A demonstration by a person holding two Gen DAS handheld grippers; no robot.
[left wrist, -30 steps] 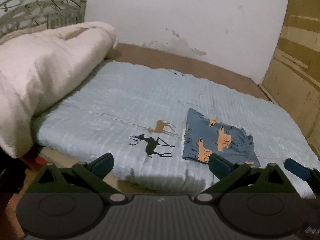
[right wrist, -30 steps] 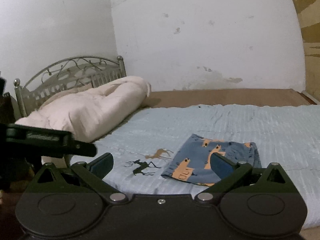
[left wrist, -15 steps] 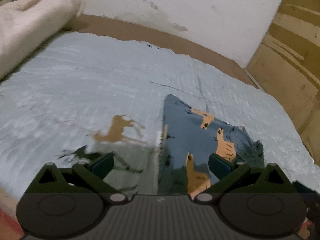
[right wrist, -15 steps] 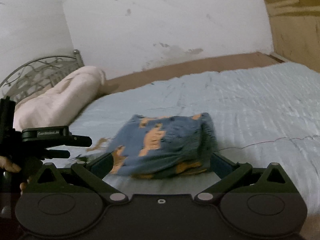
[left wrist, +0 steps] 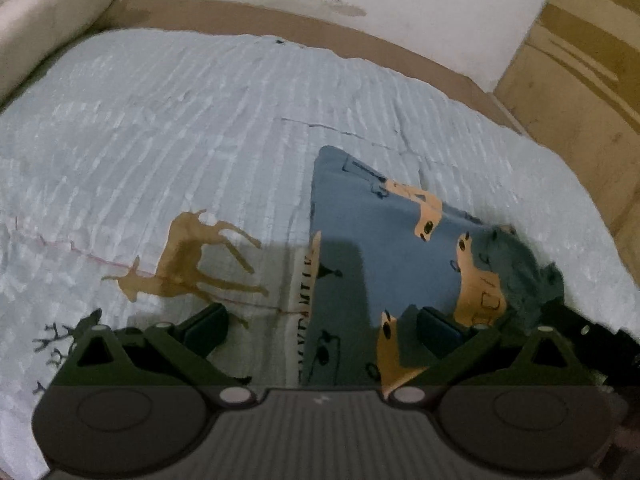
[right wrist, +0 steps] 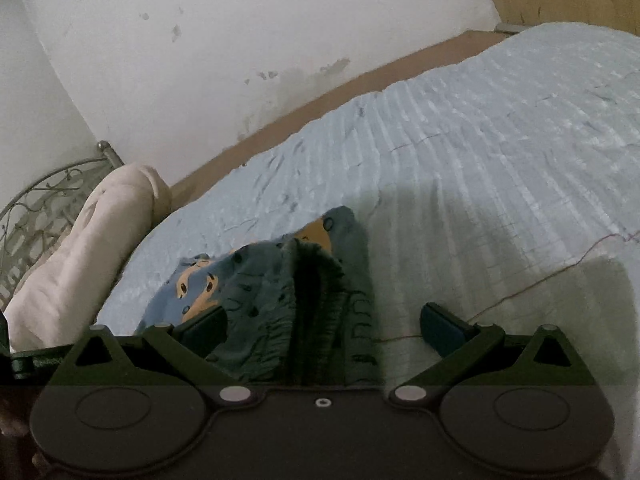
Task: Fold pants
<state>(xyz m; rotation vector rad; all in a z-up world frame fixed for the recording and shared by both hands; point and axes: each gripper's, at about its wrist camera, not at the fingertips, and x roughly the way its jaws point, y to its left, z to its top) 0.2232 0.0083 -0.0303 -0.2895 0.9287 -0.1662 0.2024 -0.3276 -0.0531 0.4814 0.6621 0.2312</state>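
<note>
Pale blue quilted bedspread (left wrist: 200,120) carries the folded blue pants with orange animal print (left wrist: 380,248) — my left gripper (left wrist: 320,332) and right gripper (right wrist: 324,332) hover wide apart; next I pinch an edge

Bed (left wrist: 200,120) with pale blue quilt carries folded pants (left wrist: 372,248) and rolled blanket (right wrist: 92,248)

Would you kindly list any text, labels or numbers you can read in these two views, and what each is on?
Nothing reads clearly.
A strip of dark and red letters runs along the bedspread beside the pants: too blurred to read.
Marks on the left gripper body: too small.
</note>
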